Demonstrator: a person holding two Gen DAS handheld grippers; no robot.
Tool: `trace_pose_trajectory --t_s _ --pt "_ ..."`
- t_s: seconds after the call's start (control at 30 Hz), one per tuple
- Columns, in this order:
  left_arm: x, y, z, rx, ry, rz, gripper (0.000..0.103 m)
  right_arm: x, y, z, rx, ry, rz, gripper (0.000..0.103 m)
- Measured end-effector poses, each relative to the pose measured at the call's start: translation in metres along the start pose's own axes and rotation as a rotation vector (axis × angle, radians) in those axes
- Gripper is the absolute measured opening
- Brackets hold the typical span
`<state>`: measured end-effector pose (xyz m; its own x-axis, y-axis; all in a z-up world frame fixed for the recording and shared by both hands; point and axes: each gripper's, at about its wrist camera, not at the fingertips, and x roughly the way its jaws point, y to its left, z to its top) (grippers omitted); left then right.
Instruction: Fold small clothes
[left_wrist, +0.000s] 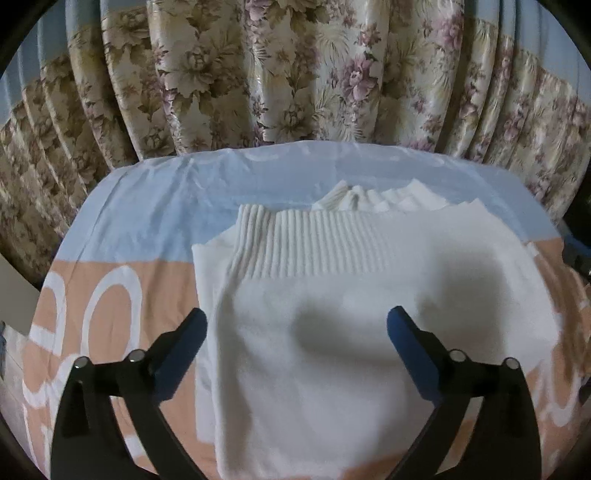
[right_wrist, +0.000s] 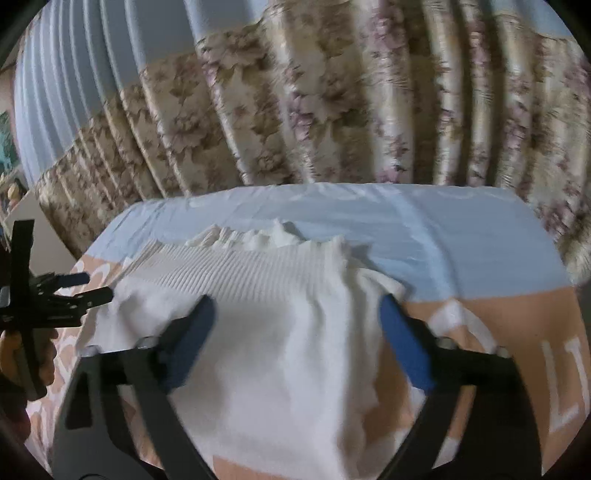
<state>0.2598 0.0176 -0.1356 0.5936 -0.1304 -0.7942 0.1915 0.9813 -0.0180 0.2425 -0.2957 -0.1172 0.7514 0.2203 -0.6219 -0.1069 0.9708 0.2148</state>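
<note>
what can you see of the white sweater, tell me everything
The white sweater is a soft knit, folded into a rough rectangle with a wide ribbed band across its far end and bunched ribbing behind. It lies flat on the peach and blue bed sheet. Both sets of jaws stand open above it, gripping nothing.

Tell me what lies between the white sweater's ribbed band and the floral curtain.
In the left wrist view, bunched white knit sits just behind the ribbed band of the white sweater; beyond it, bare pale-blue sheet runs to the floral curtain.

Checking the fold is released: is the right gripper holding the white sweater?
No, the right gripper's blue fingers stand wide apart above the white sweater.
</note>
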Motion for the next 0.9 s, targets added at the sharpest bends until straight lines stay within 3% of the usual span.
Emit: trace_pose_trajectory --t_s 0.23,0.33,0.53,0.67,0.9 --pt "-0.015 -0.018 -0.02 -0.025 0.047 -0.063 0.101 -0.013 -0.02 -0.028 0.118 0.043 -0.005 0.1" --pt "-0.015 -0.026 -0.032 -0.019 0.064 -0.07 0.101 -0.007 -0.028 -0.045 0.18 0.111 -0.001 0.1" --pt "-0.004 -0.036 -0.047 -0.034 0.139 -0.09 0.101 0.003 -0.026 -0.063 0.173 0.14 -0.014 0.1" --pt "0.004 -0.043 -0.047 -0.036 0.154 -0.098 0.101 0.009 -0.023 -0.069 0.154 0.156 0.026 0.1" --pt "0.018 -0.056 -0.046 0.002 0.169 -0.072 0.101 0.027 -0.04 -0.067 0.237 0.188 0.088 0.098"
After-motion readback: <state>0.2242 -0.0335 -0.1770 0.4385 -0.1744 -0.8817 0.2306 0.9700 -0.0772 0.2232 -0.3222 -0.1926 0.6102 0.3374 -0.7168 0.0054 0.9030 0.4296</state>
